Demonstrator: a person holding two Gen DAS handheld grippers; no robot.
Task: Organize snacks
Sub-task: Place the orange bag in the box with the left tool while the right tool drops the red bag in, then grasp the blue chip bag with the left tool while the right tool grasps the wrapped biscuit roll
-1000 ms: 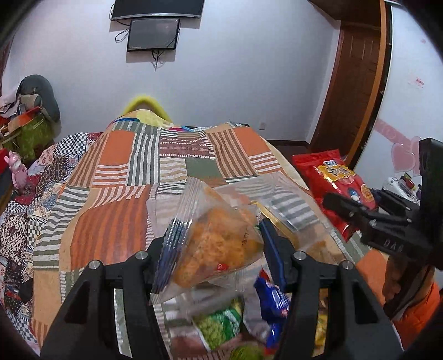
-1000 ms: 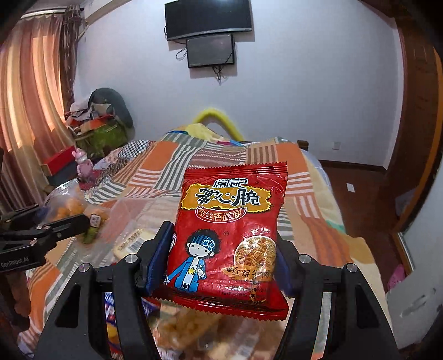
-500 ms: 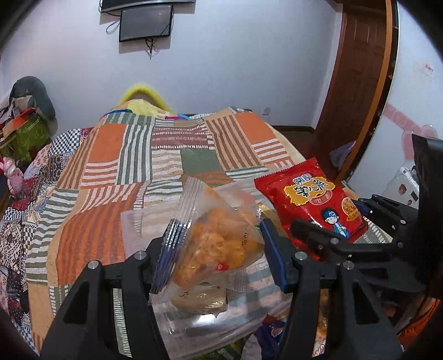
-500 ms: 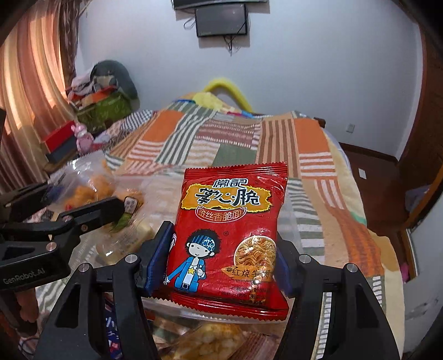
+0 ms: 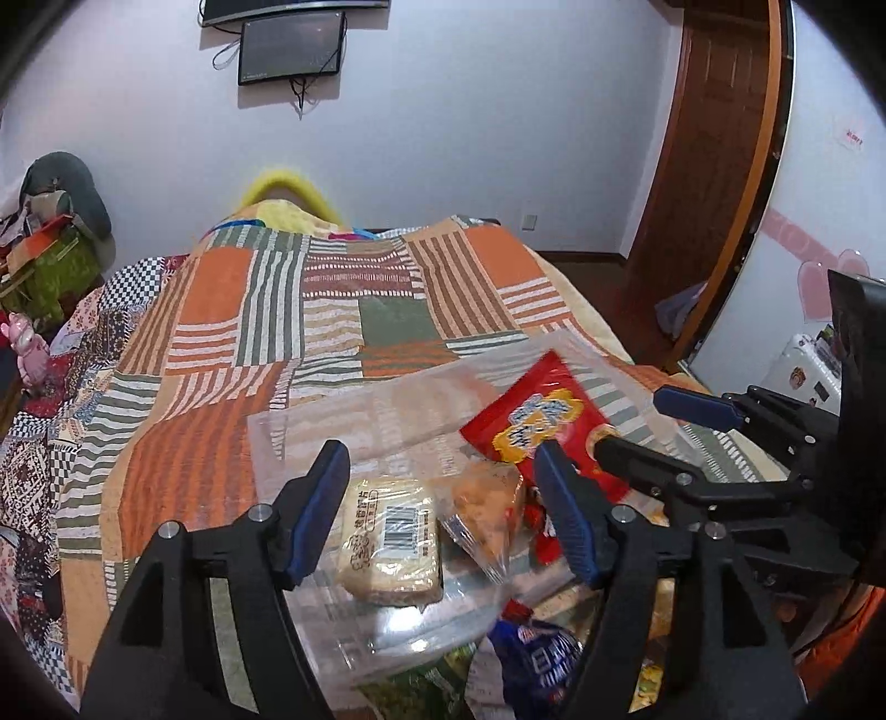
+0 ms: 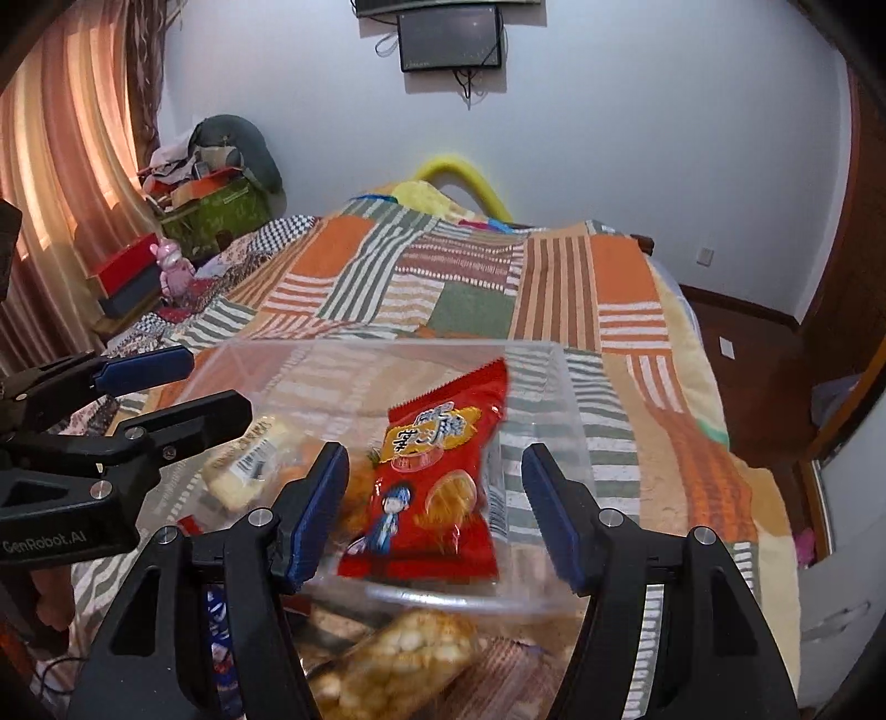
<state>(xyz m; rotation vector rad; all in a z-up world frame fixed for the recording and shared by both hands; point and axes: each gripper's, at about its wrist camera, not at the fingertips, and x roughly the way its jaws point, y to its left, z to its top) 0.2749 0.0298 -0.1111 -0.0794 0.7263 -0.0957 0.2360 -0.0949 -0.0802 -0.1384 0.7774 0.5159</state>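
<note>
Bed point(image 5: 232, 343) fills most of both views, covered by a patchwork quilt point(image 6: 454, 277) in orange, green and striped squares. Wall screen point(image 5: 290, 47) hangs above the headboard end. Curtain point(image 6: 66, 183) on the far left in the right wrist view; wooden door point(image 5: 714, 166) at the right in the left wrist view.

Clear bin point(image 6: 554, 387) sits on the quilt at the near end of the bed, transparent walls, stripes showing through.

Inside the bin: red noodle pack point(image 6: 432, 482) lies tilted against the right side, cartoon figure facing up, slightly blurred. Beside it to the left, bag of orange puffs point(image 5: 487, 509), then a pale biscuit pack point(image 5: 390, 537) with a barcode, lying flat.

Outside the bin, nearest the cameras: a bag of yellow puffed snacks point(image 6: 398, 664), a blue wrapper point(image 5: 531, 659) and a green packet point(image 5: 421, 692), partly hidden.

Left gripper point(image 5: 443, 515) hovers over the bin, fingers spread apart, nothing between them. Right gripper point(image 6: 437, 509) likewise: fingers wide, the red pack lies below and free of both pads.
</note>
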